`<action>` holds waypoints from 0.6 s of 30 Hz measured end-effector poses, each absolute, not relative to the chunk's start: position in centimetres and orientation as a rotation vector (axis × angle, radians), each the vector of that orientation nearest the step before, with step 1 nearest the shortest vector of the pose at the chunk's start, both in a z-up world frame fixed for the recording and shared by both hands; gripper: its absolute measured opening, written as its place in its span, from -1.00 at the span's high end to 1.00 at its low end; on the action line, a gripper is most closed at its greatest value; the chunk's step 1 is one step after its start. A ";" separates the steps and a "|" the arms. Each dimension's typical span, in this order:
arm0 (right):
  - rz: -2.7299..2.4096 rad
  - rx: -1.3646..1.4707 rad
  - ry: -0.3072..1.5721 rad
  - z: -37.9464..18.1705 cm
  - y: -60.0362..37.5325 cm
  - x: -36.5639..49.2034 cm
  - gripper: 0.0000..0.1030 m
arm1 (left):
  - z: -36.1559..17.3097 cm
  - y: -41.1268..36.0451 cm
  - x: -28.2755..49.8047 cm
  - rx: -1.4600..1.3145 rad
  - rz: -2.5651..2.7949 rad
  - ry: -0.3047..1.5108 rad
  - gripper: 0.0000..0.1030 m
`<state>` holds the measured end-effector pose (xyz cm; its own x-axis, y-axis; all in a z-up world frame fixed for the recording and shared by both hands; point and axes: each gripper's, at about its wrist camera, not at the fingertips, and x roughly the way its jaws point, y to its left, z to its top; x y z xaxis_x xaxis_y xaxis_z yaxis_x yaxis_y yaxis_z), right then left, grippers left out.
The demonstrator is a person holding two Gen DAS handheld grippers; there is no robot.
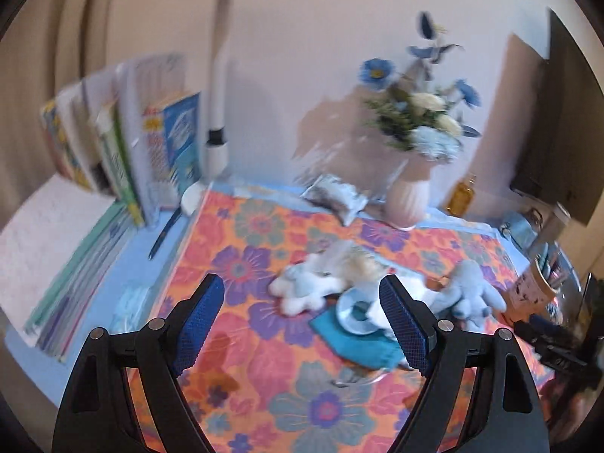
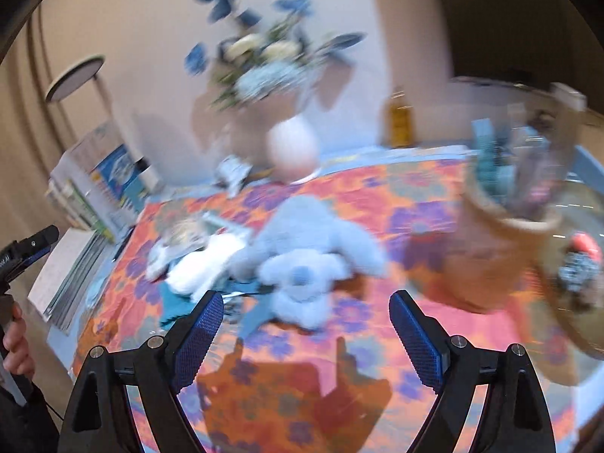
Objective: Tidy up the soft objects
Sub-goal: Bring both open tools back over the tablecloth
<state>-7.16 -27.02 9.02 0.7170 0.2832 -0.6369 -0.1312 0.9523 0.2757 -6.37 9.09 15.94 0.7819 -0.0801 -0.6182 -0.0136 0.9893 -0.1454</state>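
A floral mat [image 1: 264, 396] carries a pile of soft toys. A white plush [image 1: 305, 290] lies left of a pale blue plush [image 1: 472, 294], with a teal cloth [image 1: 355, 347] and a pale round dish [image 1: 351, 313] under them. My left gripper [image 1: 302, 287] hovers open over the mat's near side, short of the pile, nothing between its fingers. In the right wrist view the blue plush [image 2: 313, 253] lies just ahead of my open, empty right gripper [image 2: 305, 298]. The white plush [image 2: 204, 264] and teal cloth [image 2: 175, 302] lie to its left.
A pink vase of blue flowers [image 1: 407, 196], an amber bottle [image 1: 460, 192] and a small packet [image 1: 336, 192] stand at the back. Books [image 1: 124, 151], a lamp post [image 1: 217, 94] and a pen [image 1: 164, 234] are at the left. A cup of items [image 1: 536, 287] stands at the right.
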 end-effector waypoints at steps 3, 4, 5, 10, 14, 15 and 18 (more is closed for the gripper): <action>0.257 0.194 0.703 7.0 -24.7 -5.7 -0.72 | 13.5 9.5 -5.5 -0.154 -0.051 0.684 -0.62; 0.257 0.188 0.693 6.7 -24.2 -5.6 -0.72 | 12.5 9.7 -5.3 -0.156 -0.066 0.686 -0.62; 0.257 0.184 0.669 5.9 -23.8 -5.4 -0.72 | 11.6 9.5 -5.0 -0.162 -0.081 0.687 -0.62; 0.203 0.201 0.644 3.9 -24.4 -5.0 -0.72 | 6.0 9.4 -2.3 -0.200 -0.112 0.729 -0.62; 0.162 0.240 0.640 3.9 -25.4 -4.7 -0.72 | 3.6 8.5 -0.8 -0.243 -0.140 0.805 -0.62; 0.160 0.250 0.648 3.8 -25.6 -4.5 -0.72 | 3.6 8.1 -0.7 -0.250 -0.156 0.810 -0.62; 0.149 0.273 0.684 3.5 -26.0 -3.7 -0.73 | 5.4 6.4 -0.5 -0.224 -0.195 0.787 -0.62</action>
<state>-3.69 -25.95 3.55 0.7663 0.2244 -0.6020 -0.0465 0.9539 0.2964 -0.48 6.39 5.38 0.6901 -0.2560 -0.6769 0.0896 0.9584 -0.2711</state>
